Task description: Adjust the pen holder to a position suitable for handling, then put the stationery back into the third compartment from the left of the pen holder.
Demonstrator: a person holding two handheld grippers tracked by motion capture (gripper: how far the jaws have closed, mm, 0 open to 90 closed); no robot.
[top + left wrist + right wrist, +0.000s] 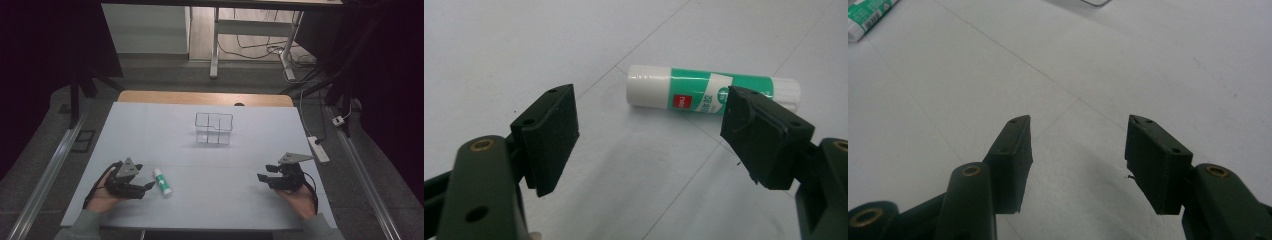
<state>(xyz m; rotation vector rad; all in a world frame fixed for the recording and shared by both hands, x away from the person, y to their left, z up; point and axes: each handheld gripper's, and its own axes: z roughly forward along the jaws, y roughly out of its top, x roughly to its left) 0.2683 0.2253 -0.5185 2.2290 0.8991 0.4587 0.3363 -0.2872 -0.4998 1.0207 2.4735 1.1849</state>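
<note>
Table (210, 150) covered in white carries a clear divided organizer (214, 128) at the far middle. We hold the left gripper (150, 185) near-left, jaws wide and empty, just beside the glue stick (162, 182) lying flat. Our right gripper (261, 177), near-right and well apart, gapes empty too.

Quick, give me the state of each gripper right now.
Left gripper: open, holding nothing; the glue stick lies on the table just beyond its jaws.
Right gripper: open, nothing between its jaws.
</note>
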